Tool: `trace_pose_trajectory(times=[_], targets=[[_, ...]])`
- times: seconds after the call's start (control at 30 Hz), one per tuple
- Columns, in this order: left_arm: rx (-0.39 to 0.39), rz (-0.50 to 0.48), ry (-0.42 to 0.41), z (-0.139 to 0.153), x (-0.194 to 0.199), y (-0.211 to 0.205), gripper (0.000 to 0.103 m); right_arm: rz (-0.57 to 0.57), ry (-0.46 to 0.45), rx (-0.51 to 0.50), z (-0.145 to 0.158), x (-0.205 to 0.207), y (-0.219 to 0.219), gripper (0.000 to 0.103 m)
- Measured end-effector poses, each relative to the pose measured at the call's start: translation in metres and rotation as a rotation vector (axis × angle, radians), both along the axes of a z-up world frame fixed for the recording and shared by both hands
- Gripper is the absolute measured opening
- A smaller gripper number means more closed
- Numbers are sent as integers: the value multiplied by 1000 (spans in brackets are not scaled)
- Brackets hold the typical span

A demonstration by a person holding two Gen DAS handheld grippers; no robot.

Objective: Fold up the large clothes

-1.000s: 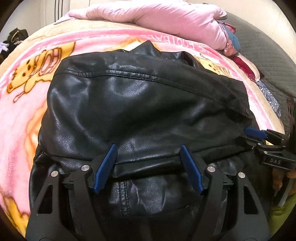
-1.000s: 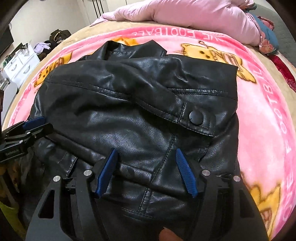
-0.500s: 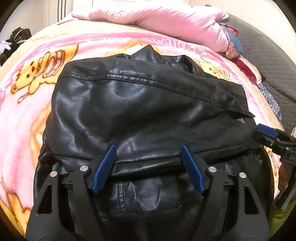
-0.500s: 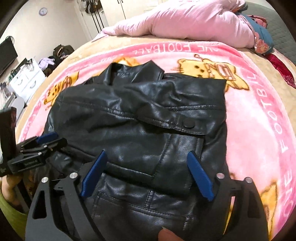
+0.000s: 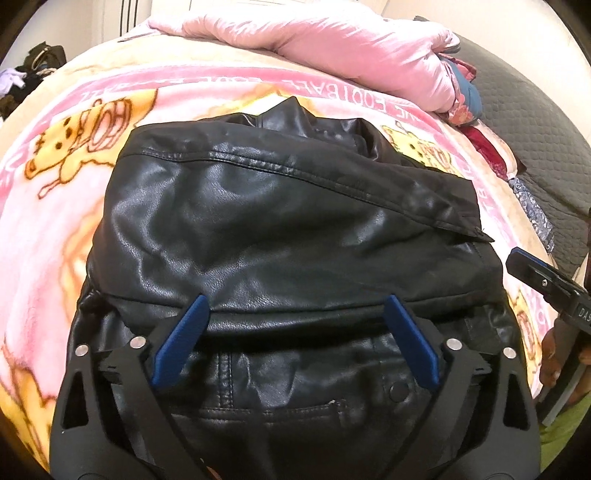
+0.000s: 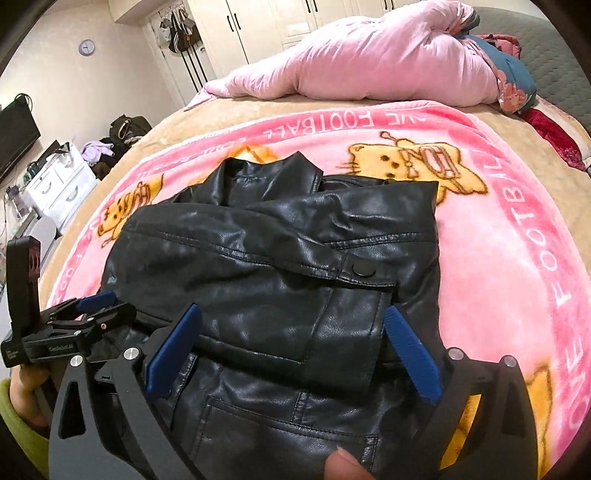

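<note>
A black leather jacket (image 5: 280, 229) lies folded on the pink cartoon blanket (image 5: 48, 229), collar at the far end and a snap-button flap (image 6: 364, 269) on top. My left gripper (image 5: 295, 301) hovers over the jacket's near fold. Its jaws are opening, and the blue pads straddle the leather without pressing it. My right gripper (image 6: 293, 310) is also opening over the jacket (image 6: 280, 295), gripping nothing. The left gripper (image 6: 107, 310) shows from the side at the jacket's left edge. One finger (image 5: 524, 258) of the right gripper shows at the right.
A bunched pink duvet (image 6: 369, 62) lies across the far end of the bed. A grey quilted headboard (image 5: 517, 110) is at the right. Beyond the bed's left side stand a white dresser (image 6: 59, 184), a TV (image 6: 14, 136) and wardrobes (image 6: 258, 26).
Both grippers' jaws have spread wider. The right gripper has lifted and pulled back, so more of the bed and room shows. The jacket stays folded.
</note>
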State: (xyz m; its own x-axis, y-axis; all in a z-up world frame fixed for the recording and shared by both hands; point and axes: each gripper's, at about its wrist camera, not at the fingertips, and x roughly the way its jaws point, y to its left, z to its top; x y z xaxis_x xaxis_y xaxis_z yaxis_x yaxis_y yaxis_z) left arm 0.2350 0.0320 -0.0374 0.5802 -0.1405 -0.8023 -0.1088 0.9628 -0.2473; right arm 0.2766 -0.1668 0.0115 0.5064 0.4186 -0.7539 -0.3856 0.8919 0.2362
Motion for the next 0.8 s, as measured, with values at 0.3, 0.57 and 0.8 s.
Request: trace_pose_trajectory(times=[0.3, 0.57, 0.8], targets=[[8, 27, -7, 11, -8, -3, 94, -8, -22, 21, 7, -6, -6, 99], [23, 30, -21, 23, -20, -7, 94, -12, -37, 32, 11, -10, -8, 99], [26, 30, -47, 37, -38, -6, 94, -33, -65, 34, 18, -18, -10, 99]])
